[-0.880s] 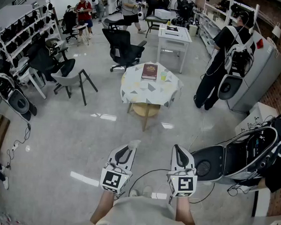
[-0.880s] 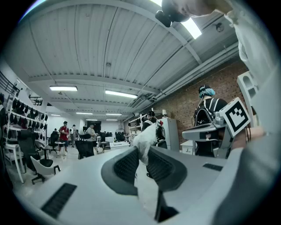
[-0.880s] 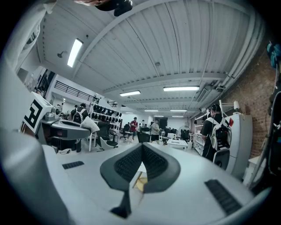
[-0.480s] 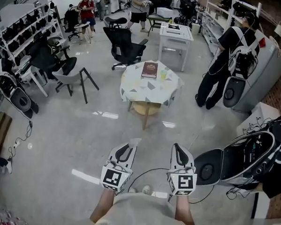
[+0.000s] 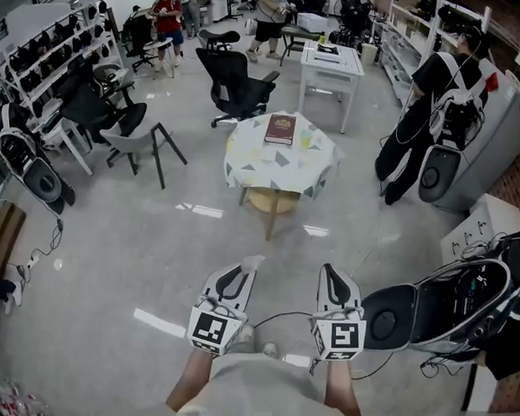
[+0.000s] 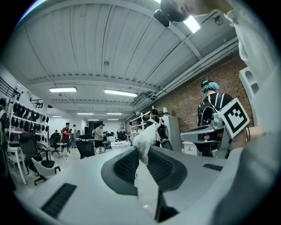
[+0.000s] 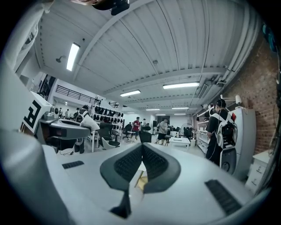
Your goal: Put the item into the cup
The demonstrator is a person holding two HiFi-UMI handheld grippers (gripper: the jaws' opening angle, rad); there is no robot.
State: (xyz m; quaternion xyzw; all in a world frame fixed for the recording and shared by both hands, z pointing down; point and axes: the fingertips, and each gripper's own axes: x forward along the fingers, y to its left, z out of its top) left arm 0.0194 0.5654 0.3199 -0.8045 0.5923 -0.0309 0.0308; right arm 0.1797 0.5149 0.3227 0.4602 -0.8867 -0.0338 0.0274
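Big room with shiny grey floor (image 5: 154, 241). Round table (image 5: 279, 183) in the middle, white table (image 5: 330, 66) behind, black chairs (image 5: 236, 87) nearby. Shelves (image 5: 37, 56) along the left, brick wall (image 6: 182, 99) on the right. White ceiling (image 6: 109, 52) with long lights (image 7: 72, 56).

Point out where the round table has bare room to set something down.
The table is bare over its near half, from the book and cup down to the near edge, and along the left rim beside the book. The far edge is crowded: book and cup sit side by side there.
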